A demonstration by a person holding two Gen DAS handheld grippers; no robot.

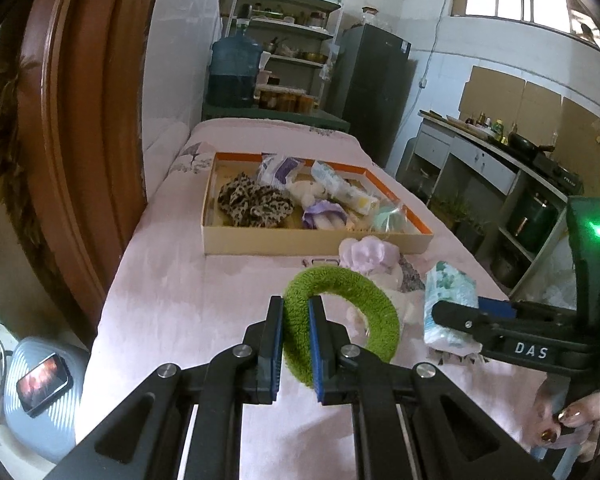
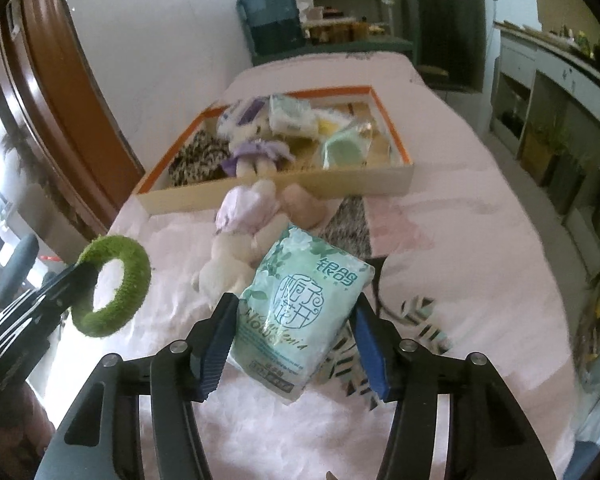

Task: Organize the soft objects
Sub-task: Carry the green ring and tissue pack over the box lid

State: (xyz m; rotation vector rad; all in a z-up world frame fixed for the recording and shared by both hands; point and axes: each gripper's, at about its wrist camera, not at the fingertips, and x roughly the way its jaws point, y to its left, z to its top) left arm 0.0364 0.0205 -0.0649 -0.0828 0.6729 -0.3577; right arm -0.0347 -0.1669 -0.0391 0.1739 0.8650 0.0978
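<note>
My left gripper [image 1: 296, 344] is shut on a green fuzzy ring [image 1: 352, 304] and holds it above the pink bed; the ring also shows in the right wrist view [image 2: 116, 286]. My right gripper [image 2: 292, 344] is shut on a pale green tissue pack [image 2: 300, 300], also seen in the left wrist view [image 1: 450, 300]. A white plush toy in a lilac dress [image 2: 244, 232] lies on the bed between the grippers and the box. The shallow orange-rimmed cardboard box [image 1: 300, 242] holds a leopard scrunchie [image 1: 252, 204], a small doll, tissue packs and a green sponge.
A wooden headboard [image 1: 80, 120] stands at the left. A phone [image 1: 42, 384] lies on a stool beside the bed. A zebra-patterned cloth [image 2: 420, 328] lies under the tissue pack. Shelves, a water bottle [image 1: 236, 68], a fridge and a kitchen counter stand beyond the bed.
</note>
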